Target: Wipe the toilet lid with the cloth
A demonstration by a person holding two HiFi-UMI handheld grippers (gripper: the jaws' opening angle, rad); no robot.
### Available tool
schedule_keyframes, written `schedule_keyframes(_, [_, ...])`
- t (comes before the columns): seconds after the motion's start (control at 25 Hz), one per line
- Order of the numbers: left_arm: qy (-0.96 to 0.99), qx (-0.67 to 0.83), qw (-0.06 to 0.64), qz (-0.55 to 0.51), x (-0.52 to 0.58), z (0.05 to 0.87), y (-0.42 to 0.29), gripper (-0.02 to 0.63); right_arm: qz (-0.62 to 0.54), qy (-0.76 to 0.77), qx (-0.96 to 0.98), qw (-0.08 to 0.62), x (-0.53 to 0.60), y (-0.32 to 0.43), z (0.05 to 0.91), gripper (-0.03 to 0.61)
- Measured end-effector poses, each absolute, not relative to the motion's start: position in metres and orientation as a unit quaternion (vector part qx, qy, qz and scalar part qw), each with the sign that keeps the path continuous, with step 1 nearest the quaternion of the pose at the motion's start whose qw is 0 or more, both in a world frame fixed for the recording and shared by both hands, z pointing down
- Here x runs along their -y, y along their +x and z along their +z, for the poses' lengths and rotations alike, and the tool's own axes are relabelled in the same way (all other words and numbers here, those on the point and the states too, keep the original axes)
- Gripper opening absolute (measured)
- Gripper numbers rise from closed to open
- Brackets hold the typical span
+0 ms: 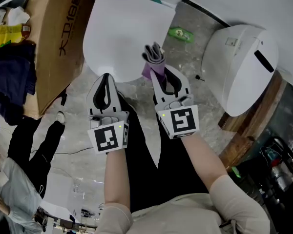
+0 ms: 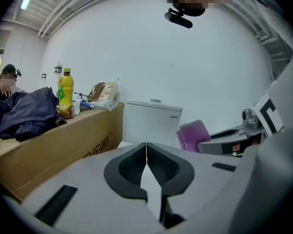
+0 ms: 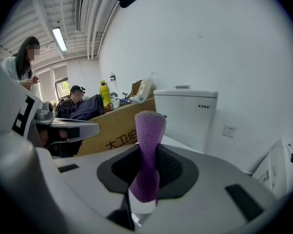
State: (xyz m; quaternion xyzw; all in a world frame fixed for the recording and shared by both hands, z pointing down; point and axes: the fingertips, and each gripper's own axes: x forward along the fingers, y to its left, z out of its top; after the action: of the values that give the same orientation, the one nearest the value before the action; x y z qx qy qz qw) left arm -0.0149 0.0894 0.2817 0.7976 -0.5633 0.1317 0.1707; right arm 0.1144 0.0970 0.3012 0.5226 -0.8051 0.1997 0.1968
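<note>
The toilet lid (image 1: pixel 122 33) is white and shut, and it lies just ahead of us. We hold both grippers at its near edge. The cloth (image 3: pixel 147 155) is a purple roll held in our right gripper (image 1: pixel 158 74). The jaws are clamped on its lower part, and its free end sticks up past the fingertips, over the near right corner of the lid. We cannot tell whether the cloth touches the lid.

Our left gripper (image 2: pixel 146 147) sits to the left of the cloth with its tips reaching over the lid's near edge. Its jaws are pressed together with nothing between them.

Behind the lid stands the white cistern (image 2: pixel 151 123). To the left of the lid is a cardboard box (image 1: pixel 53 38), with a yellow drink bottle (image 2: pixel 65 92) and a heap of dark clothes (image 1: pixel 12 77) on top. To the right of the lid a small green bottle (image 1: pixel 181 34) lies on the stone floor (image 1: pixel 88 155). Farther right, well apart from the lid, a large white rounded unit (image 1: pixel 241 67) rests on wooden boards (image 1: pixel 256 113).
</note>
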Motion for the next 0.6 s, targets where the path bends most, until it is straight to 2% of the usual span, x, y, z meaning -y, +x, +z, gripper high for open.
schedule_keyframes(0.36, [0.797,0.562,0.175,0.136,-0.089,0.287,-0.016,0.017,0.189,0.517,0.806,0.217,-0.09,0.12,0.312,0.092])
schedule_keyframes(0.48, [0.798,0.56,0.176,0.137,-0.087,0.287,-0.016,0.017,0.15,0.503,0.81,0.263,-0.074,0.136,0.324,0.092])
schedule_keyframes(0.6, [0.799,0.557,0.177,0.141,-0.086,0.29,-0.015,0.017,0.077,0.471,0.811,0.339,-0.049,0.151,0.345,0.092])
